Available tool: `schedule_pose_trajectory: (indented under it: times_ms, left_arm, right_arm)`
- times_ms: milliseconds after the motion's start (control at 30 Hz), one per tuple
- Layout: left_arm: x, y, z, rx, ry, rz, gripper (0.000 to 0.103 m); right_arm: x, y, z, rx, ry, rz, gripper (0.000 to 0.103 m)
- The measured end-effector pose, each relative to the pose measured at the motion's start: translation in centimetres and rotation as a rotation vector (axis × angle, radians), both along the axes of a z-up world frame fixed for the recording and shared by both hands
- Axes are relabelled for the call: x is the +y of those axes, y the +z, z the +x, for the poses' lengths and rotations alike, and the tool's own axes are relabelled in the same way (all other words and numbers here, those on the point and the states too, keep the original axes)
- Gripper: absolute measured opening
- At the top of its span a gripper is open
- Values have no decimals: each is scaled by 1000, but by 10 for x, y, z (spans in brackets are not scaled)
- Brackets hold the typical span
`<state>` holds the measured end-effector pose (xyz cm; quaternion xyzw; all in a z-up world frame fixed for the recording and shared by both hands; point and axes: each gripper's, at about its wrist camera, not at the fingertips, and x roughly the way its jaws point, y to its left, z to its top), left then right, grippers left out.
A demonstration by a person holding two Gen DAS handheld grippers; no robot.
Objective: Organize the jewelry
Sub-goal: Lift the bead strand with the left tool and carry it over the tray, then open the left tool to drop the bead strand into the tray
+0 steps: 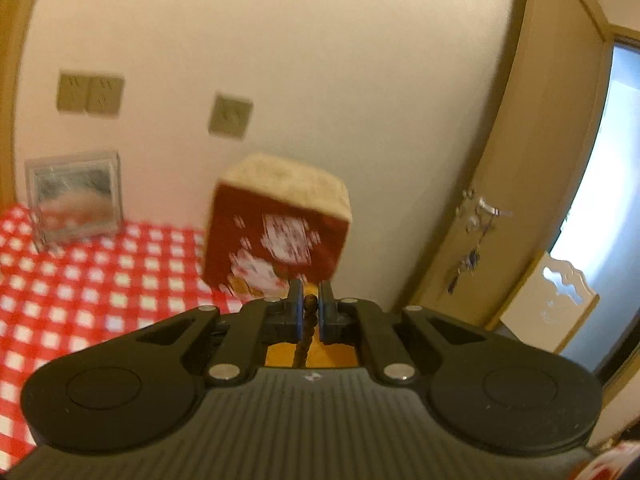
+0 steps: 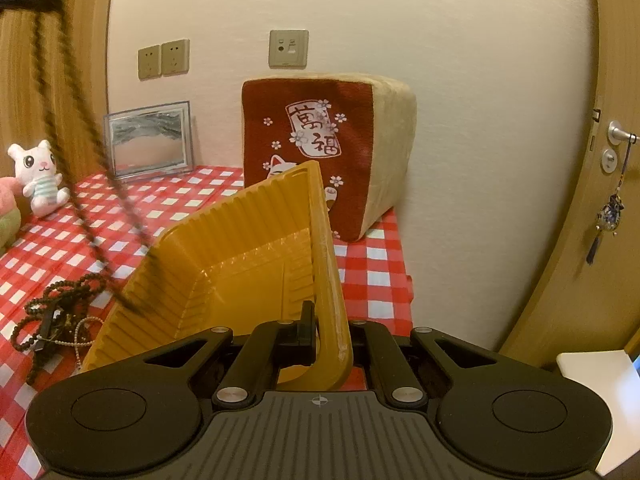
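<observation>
Jewelry here means a dark beaded necklace point(image 1: 309, 312), and the left gripper point(image 1: 309, 303) has its jaws clamped on one bead of the strand, which hangs straight down below them so it can be lowered rather than dropped. In the right wrist view the same strand shows as two blurred dark lines running from the upper left down to the yellow tray point(image 2: 224, 276), its lower end touching the tray's ribbed left wall.

The right gripper point(image 2: 326, 332) has its jaws closed on the tray's near right rim, and the tray tilts up and away from them with its open side facing left, probably to catch the strand. Ahead of both sets of jaws stands a red and beige cushion point(image 2: 320, 152) against the wall.

Left of the right jaws, more beads and a pale pearl string lie tangled in a jewelry heap point(image 2: 56, 316) on the checked surface point(image 2: 372, 276), so sorting is likely far from finished.
</observation>
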<state>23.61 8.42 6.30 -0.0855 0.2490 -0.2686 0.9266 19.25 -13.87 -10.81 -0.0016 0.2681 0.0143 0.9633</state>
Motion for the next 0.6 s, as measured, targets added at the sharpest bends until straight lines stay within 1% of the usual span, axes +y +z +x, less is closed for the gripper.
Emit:
schedule_pose_trajectory:
  times_ms: [167,267,500,567,600]
  left_arm:
    - [-30,-41,18,87,-34,38,6]
    - [-42,-61,26,124,-44,61,6]
    - [-52,-100,39,210,-34,92,6]
    - [-54,-108,42,241,-41,95,7]
    - [-54,-111,43,248,-37,96,9]
  right_arm:
    - [1,0,-2,-2,9,-4,5]
    - [1,-1,-1,0,8,-2,5]
    - [0,-1,1,4,7,1,5]
    - [0,-1,1,4,7,1,5]
    - [0,-1,1,5,7,1,5]
